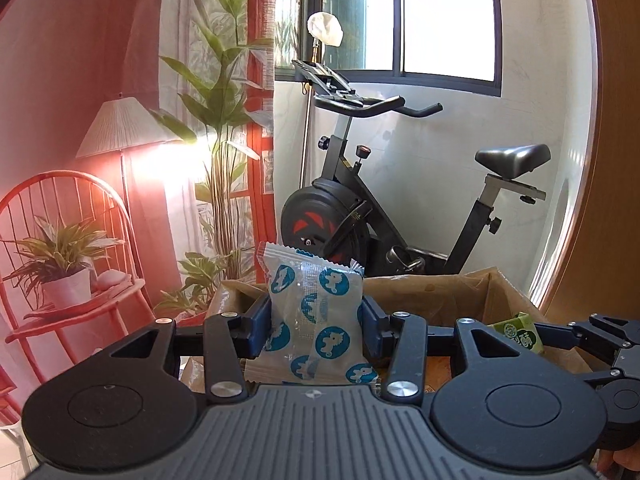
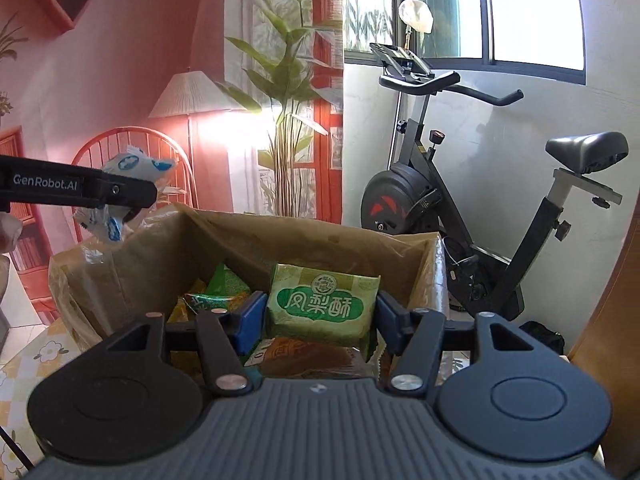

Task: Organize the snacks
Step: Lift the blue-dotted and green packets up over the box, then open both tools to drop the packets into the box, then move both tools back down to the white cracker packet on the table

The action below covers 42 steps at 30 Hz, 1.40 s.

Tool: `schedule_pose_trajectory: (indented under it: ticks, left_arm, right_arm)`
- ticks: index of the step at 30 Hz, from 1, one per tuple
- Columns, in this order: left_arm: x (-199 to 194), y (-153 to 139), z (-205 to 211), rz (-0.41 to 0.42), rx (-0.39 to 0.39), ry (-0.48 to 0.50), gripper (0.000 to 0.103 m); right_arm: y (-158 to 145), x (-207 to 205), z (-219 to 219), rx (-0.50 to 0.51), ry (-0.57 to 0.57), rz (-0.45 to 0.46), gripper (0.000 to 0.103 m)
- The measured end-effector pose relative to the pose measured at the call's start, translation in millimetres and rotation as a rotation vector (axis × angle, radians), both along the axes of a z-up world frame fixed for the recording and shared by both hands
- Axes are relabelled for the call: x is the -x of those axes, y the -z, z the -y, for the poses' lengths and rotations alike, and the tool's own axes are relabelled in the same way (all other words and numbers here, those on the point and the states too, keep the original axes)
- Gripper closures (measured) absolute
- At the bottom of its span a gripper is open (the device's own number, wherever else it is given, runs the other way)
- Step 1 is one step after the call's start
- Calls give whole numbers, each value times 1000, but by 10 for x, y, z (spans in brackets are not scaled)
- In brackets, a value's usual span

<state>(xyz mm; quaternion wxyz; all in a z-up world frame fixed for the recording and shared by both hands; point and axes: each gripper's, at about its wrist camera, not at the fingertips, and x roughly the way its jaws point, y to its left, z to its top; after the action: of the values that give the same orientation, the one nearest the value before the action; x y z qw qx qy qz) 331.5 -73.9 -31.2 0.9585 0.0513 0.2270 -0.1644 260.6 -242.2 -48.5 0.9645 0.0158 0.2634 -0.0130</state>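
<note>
You hold a clear snack packet (image 1: 316, 316) dotted with blue circles, each bearing a white unicorn figure, between the left gripper's (image 1: 316, 326) blue pads; its linkage is black, its ribbed body grey. Your right gripper (image 2: 320, 322), in the same black, grey and blue, carries a green packet (image 2: 322, 306) with white lettering on a darker green cloud shape. The cardboard box (image 2: 248, 240) beneath is plain brown, with more green and orange wrappers inside. Behind it you see a black exercise bike (image 2: 472, 208) with red marks on its flywheel, a salmon-red wall, a red spindle chair (image 1: 60, 216), and a pleated cream lampshade (image 2: 192, 94).
</note>
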Motion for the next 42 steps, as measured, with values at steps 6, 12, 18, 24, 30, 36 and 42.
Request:
schedule_pose_trajectory:
  ticks: [6, 12, 18, 24, 30, 36, 42]
  left_arm:
    - [68, -20, -104, 2, -6, 9, 31]
    - [219, -7, -216, -46, -19, 49, 30]
    - [511, -17, -485, -50, 33, 16, 30]
    - [821, 87, -762, -55, 61, -19, 30]
    - [1070, 324, -1011, -56, 91, -53, 30]
    - [1273, 557, -1132, -92, 107, -89, 31]
    - [1363, 811, -1117, -132, 107, -119, 31]
  right_arm:
    - [-60, 165, 13, -10, -28, 20, 36]
    - [-149, 334, -100, -37, -97, 41, 36]
    - [-204, 535, -290, -2, -184, 54, 36]
    - [-152, 828, -391, -7, -235, 52, 36]
    - [-26, 1092, -438, 22, -255, 43, 36]
    - [182, 1298, -421, 9, -262, 0, 36]
    - [446, 1405, -417, 3, -255, -56, 36]
